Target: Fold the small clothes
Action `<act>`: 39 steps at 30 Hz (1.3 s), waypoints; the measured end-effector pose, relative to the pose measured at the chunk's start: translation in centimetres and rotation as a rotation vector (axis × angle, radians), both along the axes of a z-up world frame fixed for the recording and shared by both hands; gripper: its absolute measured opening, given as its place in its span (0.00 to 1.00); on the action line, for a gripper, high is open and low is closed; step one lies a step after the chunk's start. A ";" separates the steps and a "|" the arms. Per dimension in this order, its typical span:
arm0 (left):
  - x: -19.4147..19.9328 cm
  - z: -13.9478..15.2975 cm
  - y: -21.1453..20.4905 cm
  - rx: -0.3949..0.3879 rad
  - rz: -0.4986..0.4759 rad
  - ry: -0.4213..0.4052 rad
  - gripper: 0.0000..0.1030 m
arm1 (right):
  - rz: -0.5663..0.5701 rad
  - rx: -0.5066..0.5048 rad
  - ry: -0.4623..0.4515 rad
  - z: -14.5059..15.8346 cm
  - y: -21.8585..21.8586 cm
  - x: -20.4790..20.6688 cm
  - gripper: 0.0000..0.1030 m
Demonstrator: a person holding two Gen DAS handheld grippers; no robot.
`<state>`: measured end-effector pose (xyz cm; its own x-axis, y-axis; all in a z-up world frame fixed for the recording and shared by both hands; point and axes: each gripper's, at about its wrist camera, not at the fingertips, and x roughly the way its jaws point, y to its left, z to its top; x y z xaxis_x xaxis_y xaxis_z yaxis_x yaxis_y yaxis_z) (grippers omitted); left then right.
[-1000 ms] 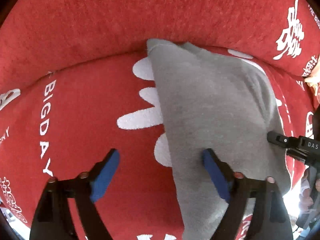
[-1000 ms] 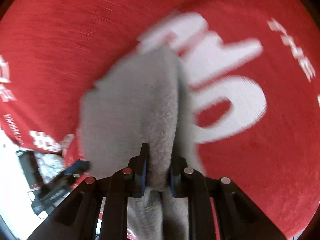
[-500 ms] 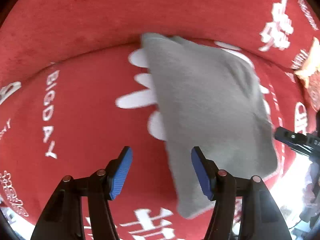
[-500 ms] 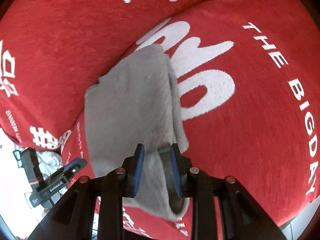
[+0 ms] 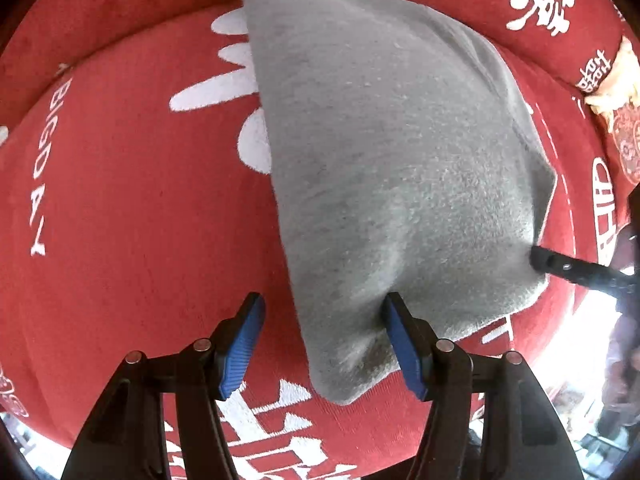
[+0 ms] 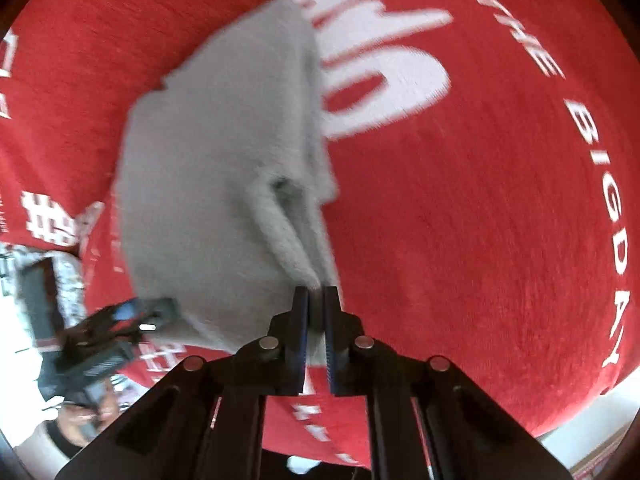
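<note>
Left gripper: the left gripper (image 5: 322, 346), black-framed with ribbed blue pads (image 5: 404, 350), stands with its jaws wide apart; the near corner of the cloth lies between them, and the right-hand pad touches the cloth's edge.
Right gripper: the right gripper (image 6: 316, 332), black with dark ribbed pads, is clamped tight on a pinched ridge of the cloth; in the left wrist view its black tip (image 5: 576, 270) meets the cloth's right edge.
Garment: a grey fleecy folded cloth (image 5: 384, 168), soft and napped, roughly four-sided with a rounded near corner, lies on the red cover, over part of its large white print. Seen from the right wrist view (image 6: 216, 168) it is blurred, and doubled layers rise in a fold toward the clamped jaws.
Support: a red plush cover (image 5: 132, 184) with short pile, white lettering reading "BIGDAY" and white characters, curves up behind the cloth like a padded back.
</note>
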<state>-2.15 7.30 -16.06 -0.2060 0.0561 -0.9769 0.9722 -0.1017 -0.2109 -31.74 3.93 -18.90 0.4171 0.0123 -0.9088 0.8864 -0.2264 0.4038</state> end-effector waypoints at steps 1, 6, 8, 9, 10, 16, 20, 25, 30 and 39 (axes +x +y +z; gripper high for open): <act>0.0 0.1 0.0 -0.005 -0.006 -0.002 0.62 | -0.015 -0.005 0.004 -0.1 0.2 -0.2 0.16; -0.2 1.0 0.4 -0.015 -0.038 -0.021 0.62 | -0.039 -0.004 0.064 1.4 1.0 -0.4 0.19; 0.2 1.8 0.6 -0.021 -0.024 -0.026 0.62 | -0.052 0.001 0.100 2.0 1.2 -0.1 0.20; 0.5 2.2 0.7 -0.025 -0.018 -0.031 0.62 | -0.064 0.005 0.117 2.3 1.4 -0.2 0.20; 0.6 2.2 0.7 -0.025 -0.015 -0.034 0.62 | -0.084 0.010 0.131 2.7 1.6 -0.3 0.20; 2.3 3.1 1.1 -0.034 -0.005 -0.054 0.62 | -0.141 -0.001 0.188 4.7 3.0 -0.1 0.23; 3.2 3.4 1.5 -0.037 0.007 -0.062 0.62 | -0.155 -0.012 0.192 5.7 3.8 0.3 0.26; 3.7 4.0 2.2 -0.044 0.002 -0.067 0.62 | -0.160 -0.037 0.182 7.0 4.8 1.1 0.33; 3.7 4.2 2.4 -0.053 -0.006 -0.075 0.62 | -0.158 -0.057 0.168 7.5 5.4 2.6 0.34; 3.7 3.5 2.6 -0.057 -0.001 -0.089 0.63 | -0.138 -0.062 0.122 7.3 6.3 5.1 0.41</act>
<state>1.56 9.86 -12.55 -0.1187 0.0004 -0.9929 0.9867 -0.1121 -0.1180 -26.65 10.22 -11.58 0.2974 -0.0954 -0.9500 0.8919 -0.3272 0.3121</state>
